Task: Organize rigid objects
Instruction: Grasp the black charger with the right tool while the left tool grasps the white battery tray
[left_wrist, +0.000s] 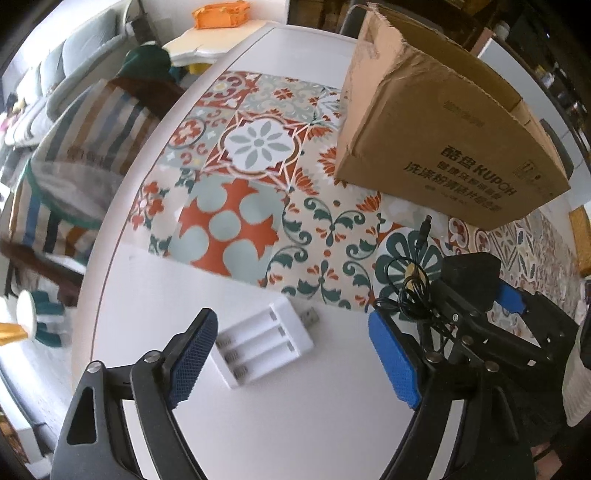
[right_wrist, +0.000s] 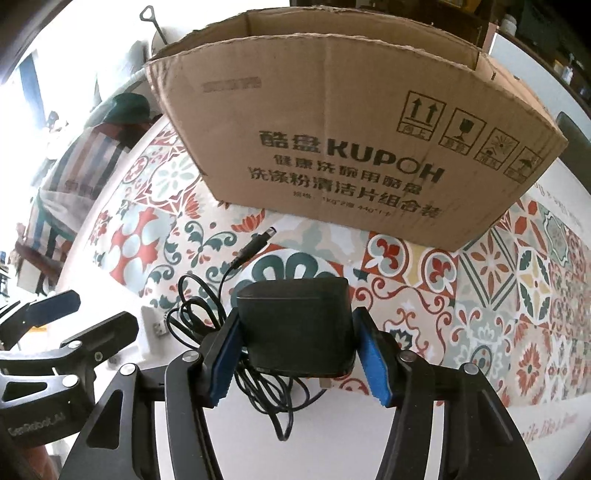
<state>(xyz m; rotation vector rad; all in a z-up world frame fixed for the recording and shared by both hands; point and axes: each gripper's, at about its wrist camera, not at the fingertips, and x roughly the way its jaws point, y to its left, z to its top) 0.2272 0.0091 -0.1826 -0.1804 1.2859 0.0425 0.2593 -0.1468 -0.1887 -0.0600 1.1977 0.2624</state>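
Here the right claw (right_wrist: 295, 354) is clamped on a black power adapter (right_wrist: 295, 325), its blue pads (right_wrist: 223, 360) pressing the block's two sides. The adapter's thin black cable (right_wrist: 199, 314) hangs in loose loops off its left side and beneath it, and the barrel plug (right_wrist: 258, 242) at the cable's end points toward the cardboard box (right_wrist: 351, 147). Whether the adapter rests on the worktop (right_wrist: 332, 443) or sits just above it cannot be told from the right wrist view.

The left claw (left_wrist: 291, 354) is spread wide, nothing between its fingers, and hovers low over the bare white part of the worktop. Between its two blue pads, closer to the left one, lies a white battery charger (left_wrist: 264, 343) with three empty slots facing up and a USB plug (left_wrist: 309, 316) sticking out of its far end. The charger lies just short of the edge of the patterned mat (left_wrist: 258, 177), which covers the middle of the worktop.

The box stands upright on the mat, open at the top, with printed lettering on its near face. It sits beyond both claws, well apart from the charger and nearer to the adapter. In the left wrist view the right claw with the adapter appears just to the right of the left claw's right finger.
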